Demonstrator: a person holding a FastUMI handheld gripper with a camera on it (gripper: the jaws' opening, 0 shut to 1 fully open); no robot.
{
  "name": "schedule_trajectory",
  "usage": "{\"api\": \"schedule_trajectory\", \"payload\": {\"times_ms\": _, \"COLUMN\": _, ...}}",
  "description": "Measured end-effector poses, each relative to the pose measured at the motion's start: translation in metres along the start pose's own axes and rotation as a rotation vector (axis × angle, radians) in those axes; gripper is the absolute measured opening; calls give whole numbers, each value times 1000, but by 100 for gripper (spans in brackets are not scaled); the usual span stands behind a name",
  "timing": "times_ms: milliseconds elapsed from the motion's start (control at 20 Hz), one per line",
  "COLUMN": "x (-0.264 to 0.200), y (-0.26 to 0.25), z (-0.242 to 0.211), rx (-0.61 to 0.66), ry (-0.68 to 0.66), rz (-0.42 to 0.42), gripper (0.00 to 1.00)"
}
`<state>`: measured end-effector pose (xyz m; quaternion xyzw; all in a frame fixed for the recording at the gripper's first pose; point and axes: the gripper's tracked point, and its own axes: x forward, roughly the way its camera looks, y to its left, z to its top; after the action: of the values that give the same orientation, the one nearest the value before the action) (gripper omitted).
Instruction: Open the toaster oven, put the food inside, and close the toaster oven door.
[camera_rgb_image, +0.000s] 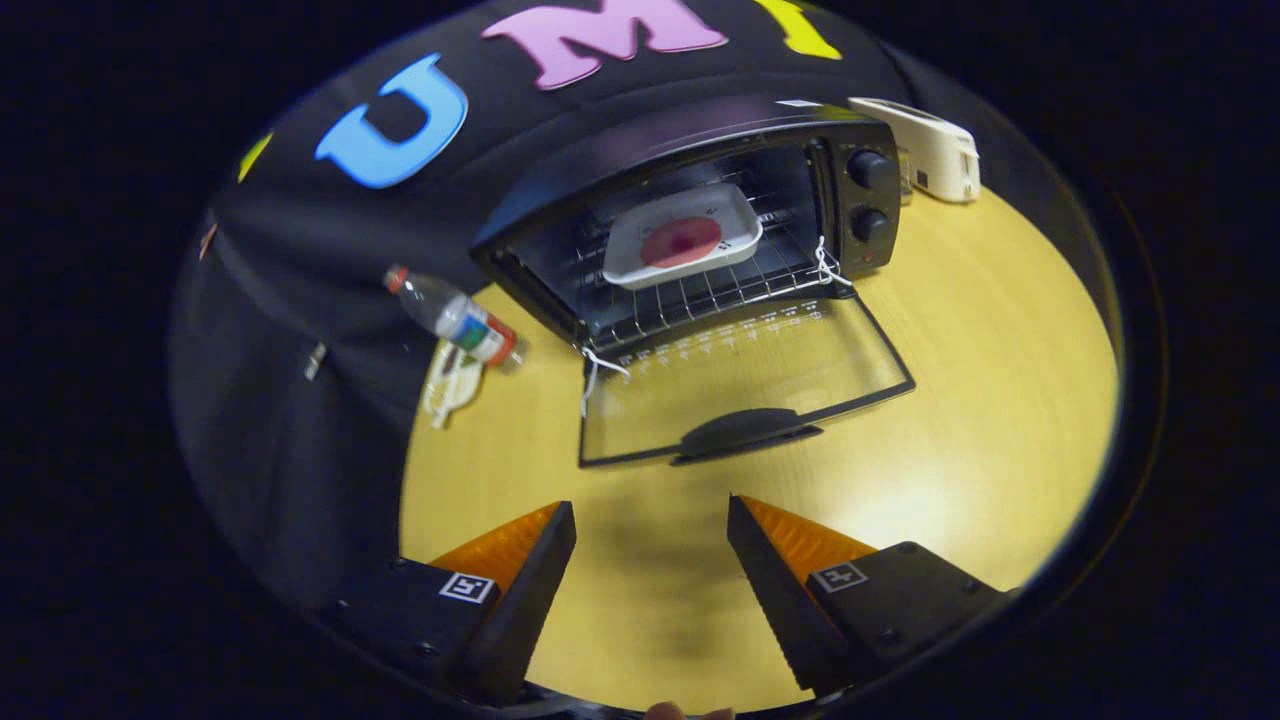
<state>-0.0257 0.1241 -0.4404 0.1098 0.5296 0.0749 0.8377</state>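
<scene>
My tongs (650, 560) hang wide apart with nothing between them, over bare table (1000, 400). Just ahead lies the door (745, 385), flat open, its handle (745, 432) nearest me. Beyond it the oven (690, 210) holds the tray (682, 236) of food (680, 241) on the rack. So loading looks done; I judge closing remains: get under the handle and swing the door up. A bottle (452, 316) lies off to the left.
</scene>
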Motion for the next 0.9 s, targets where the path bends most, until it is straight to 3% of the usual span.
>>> {"api": "schedule_trajectory", "payload": {"times_ms": 300, "x": 50, "y": -38, "z": -23, "rx": -165, "ry": 57, "rz": -170, "gripper": 99}}
{"api": "schedule_trajectory", "payload": {"times_ms": 500, "x": 77, "y": -50, "z": -12, "rx": -142, "ry": 50, "rz": -240, "gripper": 99}}
{"api": "schedule_trajectory", "payload": {"times_ms": 900, "x": 84, "y": -50, "z": 8, "rx": -126, "ry": 39, "rz": -250, "gripper": 100}}
